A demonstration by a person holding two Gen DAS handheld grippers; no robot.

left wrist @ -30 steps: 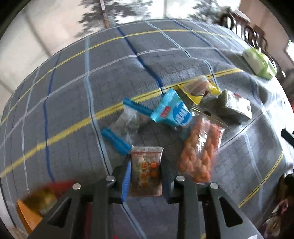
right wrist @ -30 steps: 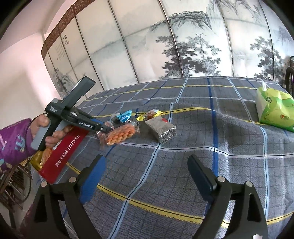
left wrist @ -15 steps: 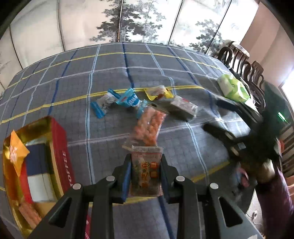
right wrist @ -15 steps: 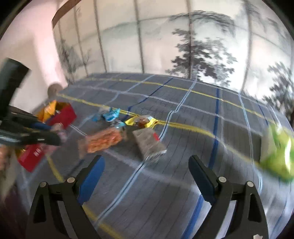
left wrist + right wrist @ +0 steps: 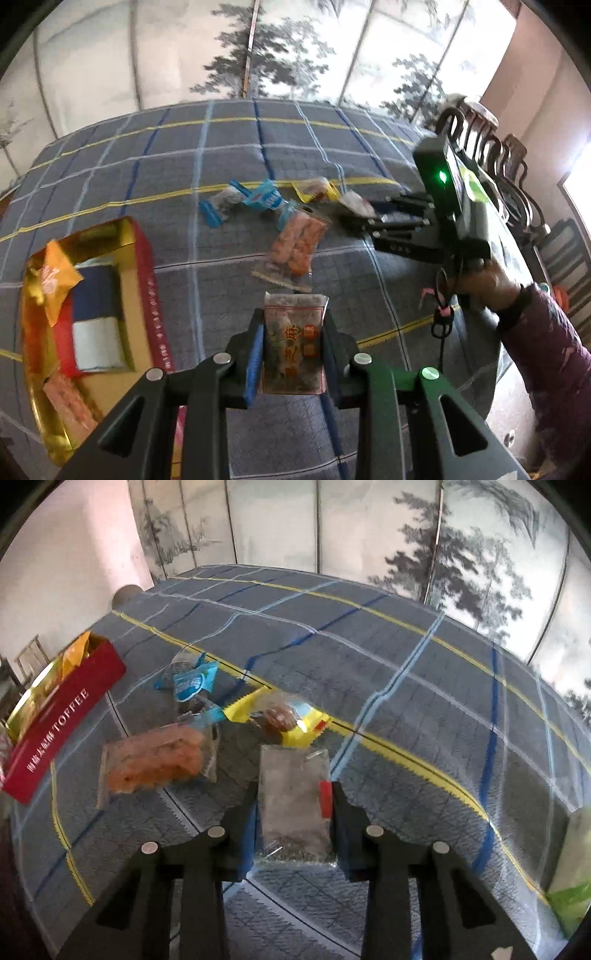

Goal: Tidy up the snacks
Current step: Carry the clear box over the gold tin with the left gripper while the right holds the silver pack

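- The left tongs (image 5: pixel 293 354) are clenched on a small clear snack packet (image 5: pixel 294 341) with red lettering, carried above the plaid-covered worktop (image 5: pixel 221 147), well clear of the cloth.
- The red toffee box (image 5: pixel 151 280) lies open to the left, an orange sachet (image 5: pixel 55 280) and a blue-and-white pack (image 5: pixel 98 321) already inside.
- The right tongs (image 5: pixel 293 825) bracket a grey, grainy packet (image 5: pixel 293 805) lying on the worktop; whether they are pressing it yet, I cannot tell.
- An orange snack bag (image 5: pixel 155 764), a blue wrapper (image 5: pixel 194 681) and a yellow wrapper (image 5: pixel 280 720) lie loose beyond it.
- Judgement: the left-hand packet should go to a free part of the box and be lowered inside before letting go; the right pair should pinch the packet's middle, so the slack film does not slip.
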